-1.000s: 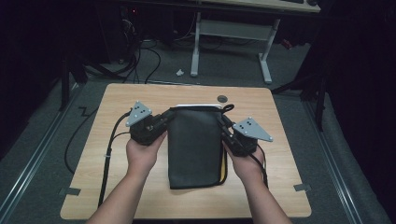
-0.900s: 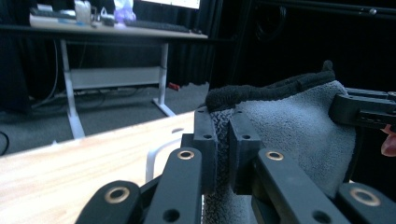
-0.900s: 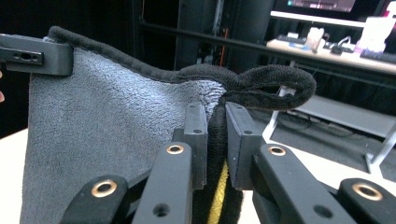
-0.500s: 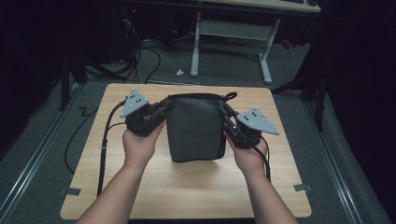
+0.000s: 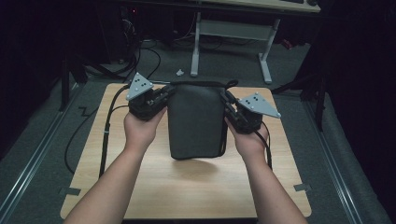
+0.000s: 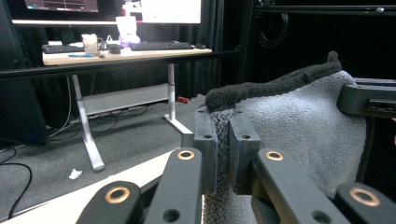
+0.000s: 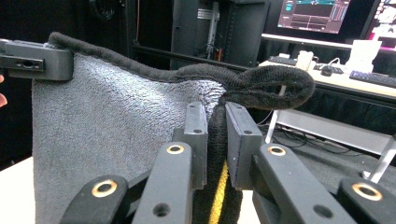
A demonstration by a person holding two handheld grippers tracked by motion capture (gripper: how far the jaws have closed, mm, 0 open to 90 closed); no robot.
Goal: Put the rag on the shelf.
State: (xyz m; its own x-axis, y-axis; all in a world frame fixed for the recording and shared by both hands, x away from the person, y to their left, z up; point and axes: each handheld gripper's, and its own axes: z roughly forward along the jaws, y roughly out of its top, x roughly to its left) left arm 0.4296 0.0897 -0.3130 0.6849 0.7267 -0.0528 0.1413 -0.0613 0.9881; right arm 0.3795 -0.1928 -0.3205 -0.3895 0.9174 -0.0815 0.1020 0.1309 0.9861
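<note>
Table [image 5: 187, 191]: bare wood at 6 o'clock, a shadow cast on it under the towel.

Towel [image 5: 196, 121]: grey terry, dark-hemmed, folded, held up off the table at centre between the two grippers, lower edge hanging free. A yellow strip is seen along its 3 o'clock edge.

Left gripper [image 5: 161, 95]: at 10 o'clock of the towel, held in the left hand [image 5: 140, 128]. In the left gripper view its jaws are seen nearly closed, with the towel's top corner pinched between them [image 6: 223, 144]; the right gripper's pad [image 6: 369, 98] is seen clamped on the far corner.

Right gripper [image 5: 229, 103]: at 2 o'clock of the towel, held in the right hand [image 5: 250, 140]. In the right gripper view the jaws are seen closed to a narrow gap on the towel's folded edge [image 7: 215, 140], yellow strip between them, with a hem loop [image 7: 271, 88] bulging above.

Cables [image 5: 107, 135] are trailed from each gripper down over the table.

Far: a desk frame [image 5: 233, 32] on the floor at 12 o'clock; no containers are seen, so contents cannot be told.
</note>
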